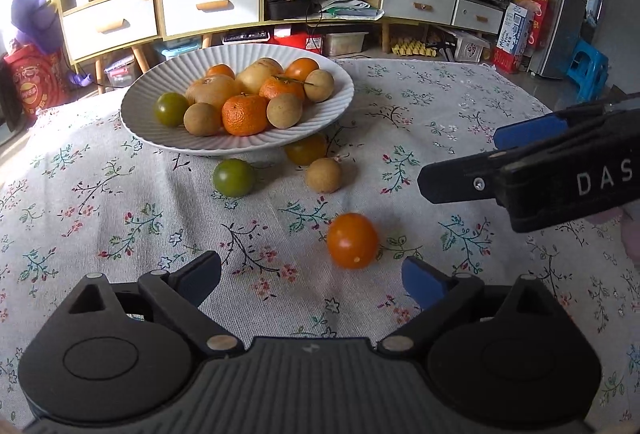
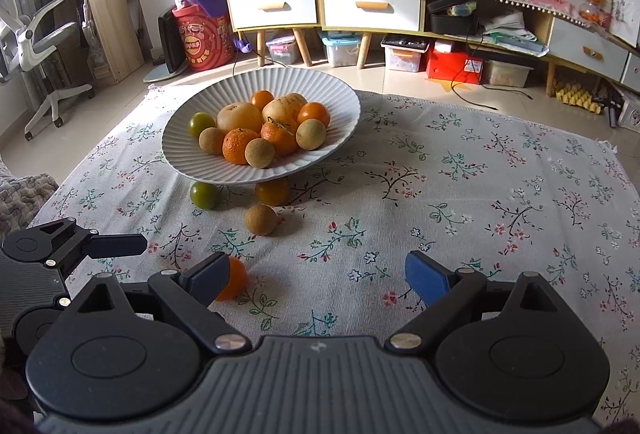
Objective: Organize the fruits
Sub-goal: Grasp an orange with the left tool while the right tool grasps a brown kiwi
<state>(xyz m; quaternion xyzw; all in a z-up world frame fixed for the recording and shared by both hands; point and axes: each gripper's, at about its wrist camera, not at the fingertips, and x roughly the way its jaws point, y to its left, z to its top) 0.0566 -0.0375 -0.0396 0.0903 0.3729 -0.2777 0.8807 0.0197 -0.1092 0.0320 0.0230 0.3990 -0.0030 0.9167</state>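
Note:
A white ribbed bowl [image 1: 152, 113] [image 2: 188, 157] holds several fruits: oranges, tan round fruits, pale pears and a green one. On the floral cloth in front of it lie a green fruit [image 1: 233, 177] [image 2: 204, 195], a dark orange fruit [image 1: 306, 149] [image 2: 273, 191], a tan round fruit [image 1: 323, 175] [image 2: 261, 220] and a bright orange fruit [image 1: 352, 241] [image 2: 236, 278]. My left gripper [image 1: 316, 276] is open and empty, the orange fruit just ahead between its fingers, nearer the right one. My right gripper [image 2: 320, 274] is open and empty; the orange fruit sits behind its left finger. It also shows in the left wrist view [image 1: 464, 161].
The floral tablecloth [image 2: 480, 193] covers the table. Behind stand wooden cabinets with white drawers [image 1: 208, 7], storage boxes on the floor, a blue stool [image 1: 586, 67] at the right and an office chair [image 2: 36, 45] at the left. The left gripper's body [image 2: 48, 254] shows at left.

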